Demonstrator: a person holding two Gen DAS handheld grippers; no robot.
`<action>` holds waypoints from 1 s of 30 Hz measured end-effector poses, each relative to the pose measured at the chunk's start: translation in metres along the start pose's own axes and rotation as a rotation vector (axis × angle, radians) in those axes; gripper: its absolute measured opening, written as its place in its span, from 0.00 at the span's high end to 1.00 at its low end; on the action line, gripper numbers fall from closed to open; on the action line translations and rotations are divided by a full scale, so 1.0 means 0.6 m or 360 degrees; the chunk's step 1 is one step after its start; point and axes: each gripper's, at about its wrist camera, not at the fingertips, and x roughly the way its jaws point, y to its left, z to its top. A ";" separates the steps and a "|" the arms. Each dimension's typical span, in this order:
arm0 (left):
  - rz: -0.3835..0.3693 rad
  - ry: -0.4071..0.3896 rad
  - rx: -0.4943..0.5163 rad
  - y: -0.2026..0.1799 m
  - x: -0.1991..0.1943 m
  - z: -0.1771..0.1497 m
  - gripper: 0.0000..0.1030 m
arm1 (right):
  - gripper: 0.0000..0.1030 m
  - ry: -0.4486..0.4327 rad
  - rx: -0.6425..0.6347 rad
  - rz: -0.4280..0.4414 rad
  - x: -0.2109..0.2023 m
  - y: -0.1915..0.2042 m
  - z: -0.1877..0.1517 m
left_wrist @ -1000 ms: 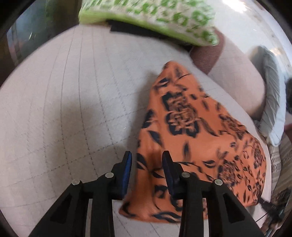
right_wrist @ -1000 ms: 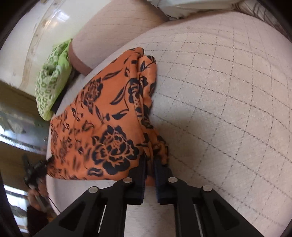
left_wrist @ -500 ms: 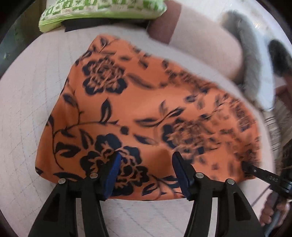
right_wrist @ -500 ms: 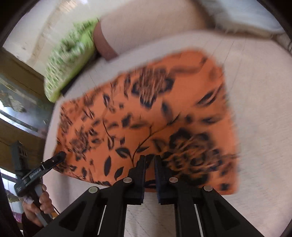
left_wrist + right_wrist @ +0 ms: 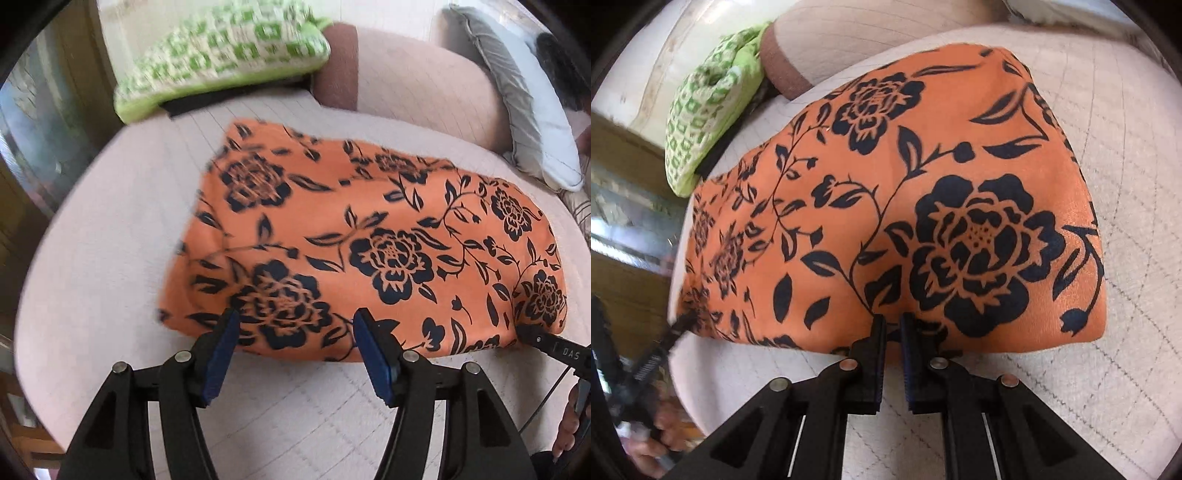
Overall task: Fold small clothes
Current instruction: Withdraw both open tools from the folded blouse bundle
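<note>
A pale beige quilted seat cushion with a stitched grid (image 5: 110, 266) fills the near ground. At its far edge rises a pinkish padded backrest (image 5: 417, 77). A green-and-white patterned pillow (image 5: 218, 55) lies far left, a grey-and-white pillow (image 5: 532, 110) far right. Daylight falls softly throughout.

Both wrist views look closely down on the same orange cloth (image 5: 369, 236).

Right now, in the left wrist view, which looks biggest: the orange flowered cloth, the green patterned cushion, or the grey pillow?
1. orange flowered cloth, clearly largest.
2. green patterned cushion.
3. grey pillow, smaller-looking, though it is farther off and partly cut off, so unsure.
</note>
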 end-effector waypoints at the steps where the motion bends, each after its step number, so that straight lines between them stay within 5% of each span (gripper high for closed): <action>1: 0.0021 -0.0026 0.0005 0.005 -0.013 -0.003 0.37 | 0.89 -0.0014 -0.0031 -0.0028 -0.002 0.005 0.001; 9: 0.0170 -0.0224 -0.0009 0.030 -0.107 -0.014 0.32 | 0.89 -0.0106 -0.0099 -0.0119 0.004 0.026 -0.017; 19: 0.0246 -0.0315 0.0010 0.024 -0.172 -0.031 0.31 | 0.89 -0.0082 -0.0118 -0.0165 0.015 0.043 -0.040; 30: 0.0265 -0.0379 -0.0025 0.044 -0.225 -0.058 0.20 | 0.90 -0.0030 -0.0042 -0.0038 -0.040 0.036 -0.075</action>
